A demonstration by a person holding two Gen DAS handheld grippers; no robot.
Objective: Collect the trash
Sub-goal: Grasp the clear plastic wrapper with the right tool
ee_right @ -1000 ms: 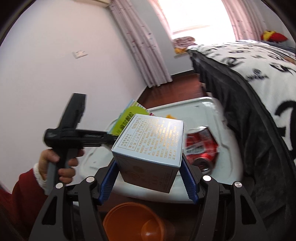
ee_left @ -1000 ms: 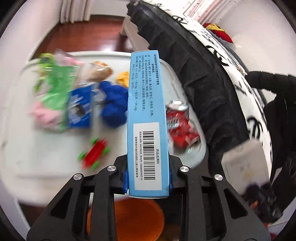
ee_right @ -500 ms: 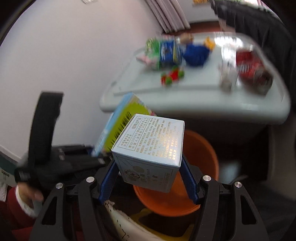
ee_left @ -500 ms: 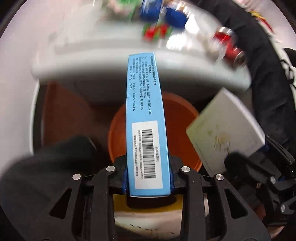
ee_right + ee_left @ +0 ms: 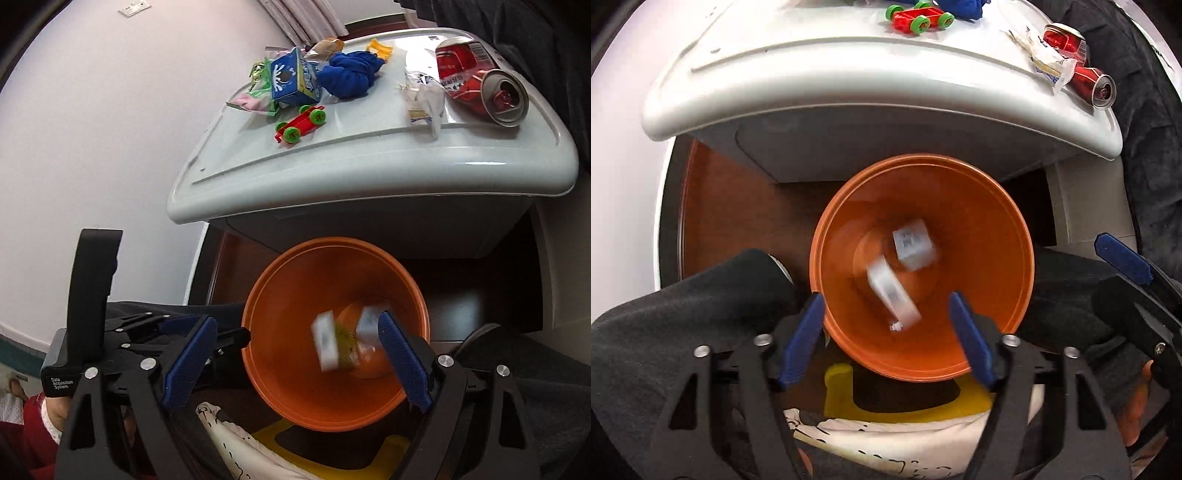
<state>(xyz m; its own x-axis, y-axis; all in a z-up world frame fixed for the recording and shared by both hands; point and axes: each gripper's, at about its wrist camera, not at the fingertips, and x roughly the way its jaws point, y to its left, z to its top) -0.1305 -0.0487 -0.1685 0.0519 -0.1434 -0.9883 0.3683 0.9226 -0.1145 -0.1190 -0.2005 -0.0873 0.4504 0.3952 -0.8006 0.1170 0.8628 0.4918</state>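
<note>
**Two boxes dropped into the orange bin**

A pale wall stands behind a white table (image 5: 369, 177), and an orange bin (image 5: 923, 206) sits on the dark floor just under the table's near edge; both grippers hang above the bin's mouth. The step in hand is the release: the jaws of the left gripper (image 5: 886, 334) have just been opening, and nothing is between them now; the long box (image 5: 892, 293) is blurred inside the bin, beside the square box (image 5: 914, 245), so I judge both are falling or have just landed. The right gripper (image 5: 295, 360) has also just been opening; its blue pads stand wide apart and hold nothing. More trash waits on the table: a crushed red can (image 5: 480, 83), a crumpled wrapper (image 5: 423, 98) just beside it, a blue carton (image 5: 293, 79) and some packets; the toy car (image 5: 301, 123) is probably not trash. The next move, I think, calls for lifting both grippers back to the table and closing on the can or the wrapper.
</note>
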